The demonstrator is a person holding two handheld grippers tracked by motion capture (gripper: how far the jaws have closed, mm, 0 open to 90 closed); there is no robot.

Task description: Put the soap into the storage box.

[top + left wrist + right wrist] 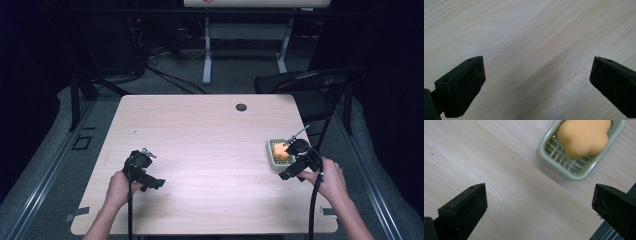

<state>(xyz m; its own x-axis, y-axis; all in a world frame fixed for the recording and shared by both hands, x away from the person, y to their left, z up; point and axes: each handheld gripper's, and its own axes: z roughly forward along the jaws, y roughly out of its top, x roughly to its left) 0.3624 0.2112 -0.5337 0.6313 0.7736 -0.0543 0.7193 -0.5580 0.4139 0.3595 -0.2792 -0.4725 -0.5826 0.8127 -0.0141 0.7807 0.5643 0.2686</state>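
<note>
An orange lobed soap bar (584, 137) lies in a pale green slatted soap dish (564, 168) near the table's right edge; from above I see the soap (281, 152) in the dish (271, 156). My right gripper (295, 165) hovers just to the near right of the dish, jaws wide apart with nothing between them (539, 202). My left gripper (142, 172) is held low over the bare wood at the near left, also open and empty (537, 80).
The light wooden table (200, 145) has a round black cable grommet (241, 107) near its far edge. A black folding chair (310, 82) stands beyond the far right corner. The table's right edge runs close beside the dish.
</note>
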